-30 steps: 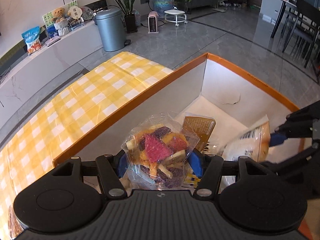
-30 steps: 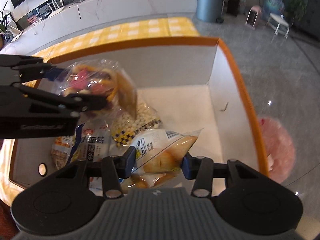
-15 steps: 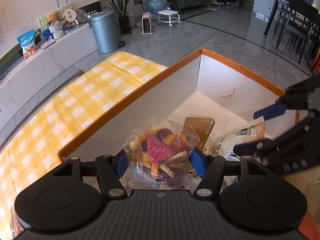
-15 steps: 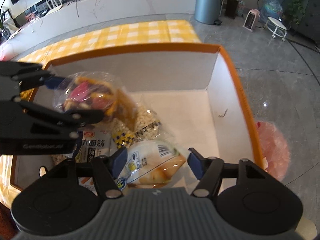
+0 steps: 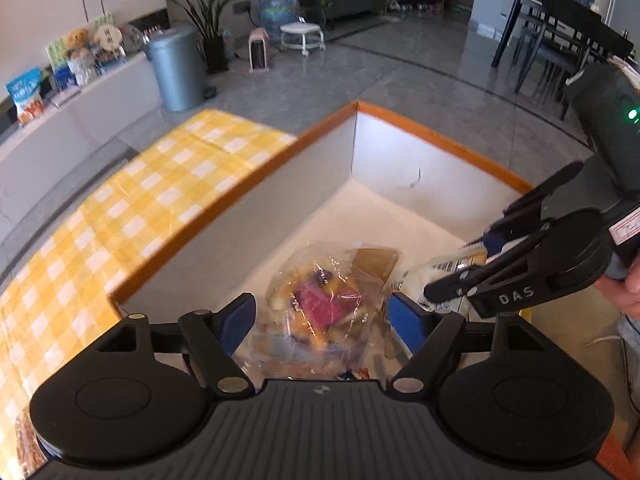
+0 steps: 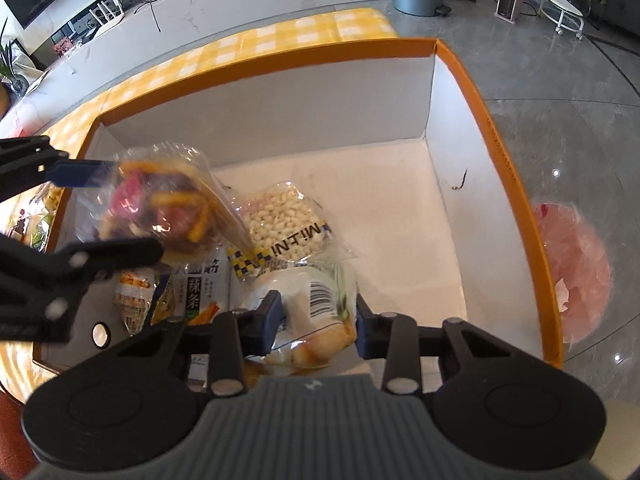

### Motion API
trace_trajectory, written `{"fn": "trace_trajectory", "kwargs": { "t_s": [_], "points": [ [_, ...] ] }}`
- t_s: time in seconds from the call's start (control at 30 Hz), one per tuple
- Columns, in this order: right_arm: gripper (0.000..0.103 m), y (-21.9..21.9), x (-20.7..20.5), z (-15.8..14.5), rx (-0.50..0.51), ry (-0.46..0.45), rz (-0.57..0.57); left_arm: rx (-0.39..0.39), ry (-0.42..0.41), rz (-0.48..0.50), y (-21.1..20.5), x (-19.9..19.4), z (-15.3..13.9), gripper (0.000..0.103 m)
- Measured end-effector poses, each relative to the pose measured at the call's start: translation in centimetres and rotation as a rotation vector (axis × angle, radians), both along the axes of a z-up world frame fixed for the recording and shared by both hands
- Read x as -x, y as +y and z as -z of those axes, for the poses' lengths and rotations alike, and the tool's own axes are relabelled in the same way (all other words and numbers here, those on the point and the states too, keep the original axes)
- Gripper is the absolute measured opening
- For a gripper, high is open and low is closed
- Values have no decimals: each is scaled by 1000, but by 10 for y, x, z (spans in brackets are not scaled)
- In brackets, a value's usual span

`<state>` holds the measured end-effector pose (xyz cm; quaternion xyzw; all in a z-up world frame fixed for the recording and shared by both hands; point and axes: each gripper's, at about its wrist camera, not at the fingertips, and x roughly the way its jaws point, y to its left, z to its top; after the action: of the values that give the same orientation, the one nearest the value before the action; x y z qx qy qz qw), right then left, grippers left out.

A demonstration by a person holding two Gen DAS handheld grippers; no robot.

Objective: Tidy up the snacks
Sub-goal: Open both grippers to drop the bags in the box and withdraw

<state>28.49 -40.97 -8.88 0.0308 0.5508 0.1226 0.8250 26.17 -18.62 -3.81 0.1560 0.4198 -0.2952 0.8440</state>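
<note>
Only the right wrist view shows the peanut bag and the striped packets on the floor of the orange-rimmed box; there the right claw, its jaws just closing, is clenched on the bread packet. The left wrist view shows the left claw released, jaws just widened, with the clear bag of mixed chips loose between them. The box sits on a yellow checked worktop above grey floor tiles; the chip bag is blurred.

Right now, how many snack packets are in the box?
5: mixed-chips bag between the left gripper's just-opened jaws; bread bag in the right gripper, just closed; white-kernel bag mid-floor; green packet and orange packet at left. More may hide underneath.
</note>
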Motion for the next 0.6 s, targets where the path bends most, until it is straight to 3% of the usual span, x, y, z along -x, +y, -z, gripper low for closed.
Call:
{"fn": "trace_trajectory", "kwargs": {
  "t_s": [0.1,0.17,0.23,0.33,0.5,0.6],
  "points": [
    [36,1,2,-1,2,-4,-1,1,8,6,2,2,-7,84],
    [36,3,3,-1,8,-9,-4,-23,42,23,0,2,-6,56],
    [36,4,5,-2,10,-13,-5,-54,31,36,-5,5,-2,51],
    [36,4,5,-1,4,-18,-1,-137,-11,24,-16,1,13,35],
    [36,6,9,-3,-3,-21,-15,-195,-81,-75,-21,-18,28,26],
    [36,6,7,0,-23,-13,-6,-171,-62,-100,-19,-27,31,26]
  ]
}}
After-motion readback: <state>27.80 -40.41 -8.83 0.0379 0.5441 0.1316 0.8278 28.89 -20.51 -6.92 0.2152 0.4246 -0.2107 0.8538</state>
